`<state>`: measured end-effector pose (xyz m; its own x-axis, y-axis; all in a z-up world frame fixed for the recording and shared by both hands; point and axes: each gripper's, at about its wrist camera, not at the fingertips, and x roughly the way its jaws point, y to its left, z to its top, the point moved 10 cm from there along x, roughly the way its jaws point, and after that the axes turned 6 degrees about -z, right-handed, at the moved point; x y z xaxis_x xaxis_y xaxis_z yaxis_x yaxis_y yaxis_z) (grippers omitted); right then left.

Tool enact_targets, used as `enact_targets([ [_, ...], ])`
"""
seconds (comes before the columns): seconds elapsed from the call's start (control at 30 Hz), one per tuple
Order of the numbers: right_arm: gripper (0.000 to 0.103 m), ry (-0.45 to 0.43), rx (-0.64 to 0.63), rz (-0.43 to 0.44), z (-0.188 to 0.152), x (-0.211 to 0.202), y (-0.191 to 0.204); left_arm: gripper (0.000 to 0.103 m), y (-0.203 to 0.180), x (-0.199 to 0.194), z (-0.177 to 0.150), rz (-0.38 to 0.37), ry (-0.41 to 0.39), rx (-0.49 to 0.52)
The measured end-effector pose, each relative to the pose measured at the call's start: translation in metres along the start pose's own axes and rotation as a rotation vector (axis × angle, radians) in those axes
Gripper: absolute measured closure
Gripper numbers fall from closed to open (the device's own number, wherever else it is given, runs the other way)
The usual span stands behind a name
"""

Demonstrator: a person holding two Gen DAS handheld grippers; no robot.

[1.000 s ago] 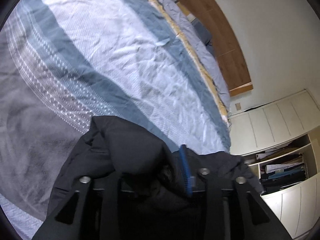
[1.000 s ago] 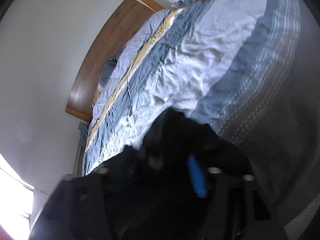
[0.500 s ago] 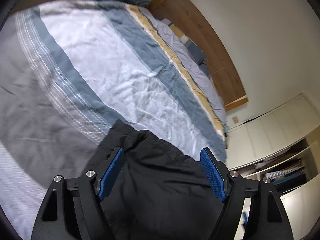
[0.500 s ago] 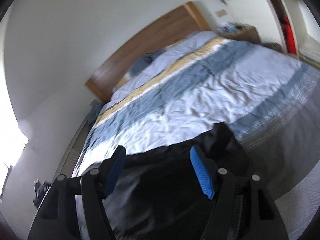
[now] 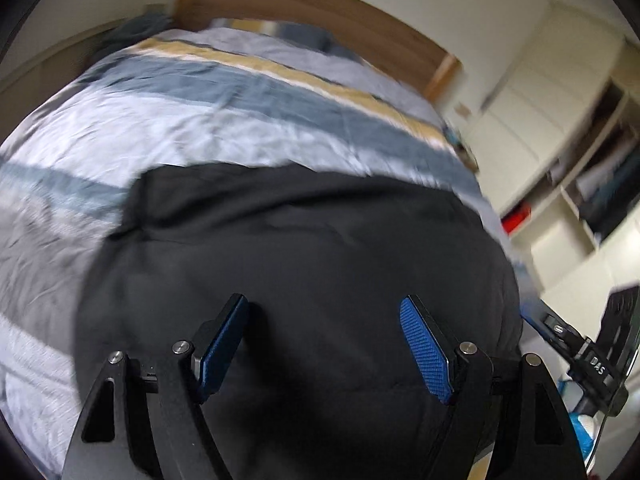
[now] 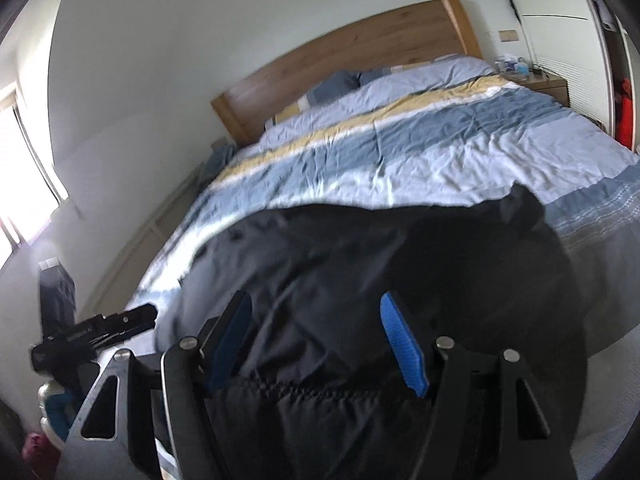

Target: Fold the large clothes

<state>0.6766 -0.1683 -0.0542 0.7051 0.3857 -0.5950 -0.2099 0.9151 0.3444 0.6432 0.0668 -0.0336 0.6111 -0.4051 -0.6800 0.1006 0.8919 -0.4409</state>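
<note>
Your left gripper (image 5: 324, 344) is wide open w/ nothing between its blue pads (image 5: 426, 354); its jaws have just been opening, and the black garment (image 5: 304, 256) lies under them, not pinched. Your right gripper (image 6: 316, 340) also stands wide open, pads (image 6: 402, 346) clear of the cloth, holding nothing. The garment is spread across the foot end of the bed (image 5: 224, 120), on the striped duvet, w/ its far edge roughly straight across the blue & white bands. In the right wrist view one corner (image 6: 524, 204) of it sticks up a bit at the far right. Wooden headboard (image 6: 344, 64) is at the far end; shelves (image 5: 592, 184) sit at the right in the left wrist view. Both views are blurred.
</note>
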Motion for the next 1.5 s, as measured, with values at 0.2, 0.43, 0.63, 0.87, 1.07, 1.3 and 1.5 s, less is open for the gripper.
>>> enact_targets([
  [0.2, 0.037, 0.068, -0.041, -0.076, 0.002, 0.072, -0.006, 0.022, -0.002, 0.068, 0.018, 0.094, 0.066, 0.062],
  [0.43, 0.036, 0.114, -0.016, -0.102, 0.032, 0.131, -0.023, 0.018, 0.022, 0.122, 0.055, 0.166, 0.109, 0.041],
  [0.63, 0.036, 0.177, 0.057, -0.077, 0.036, 0.172, -0.044, 0.016, 0.034, 0.153, 0.067, 0.180, 0.142, 0.013],
  [0.87, 0.037, 0.168, 0.096, -0.011, 0.031, 0.148, -0.070, 0.016, 0.055, 0.131, 0.063, 0.144, 0.135, -0.020],
  [1.07, 0.037, 0.144, 0.278, -0.010, 0.022, 0.116, -0.155, 0.016, 0.119, 0.096, 0.047, 0.237, 0.145, -0.107],
  [1.3, 0.037, 0.121, 0.194, -0.226, 0.022, 0.077, -0.174, 0.020, 0.129, 0.044, 0.041, 0.294, 0.074, -0.105],
  [1.5, 0.037, 0.050, 0.042, -0.103, 0.015, 0.047, -0.101, 0.019, 0.093, 0.016, 0.027, 0.207, -0.019, -0.011],
])
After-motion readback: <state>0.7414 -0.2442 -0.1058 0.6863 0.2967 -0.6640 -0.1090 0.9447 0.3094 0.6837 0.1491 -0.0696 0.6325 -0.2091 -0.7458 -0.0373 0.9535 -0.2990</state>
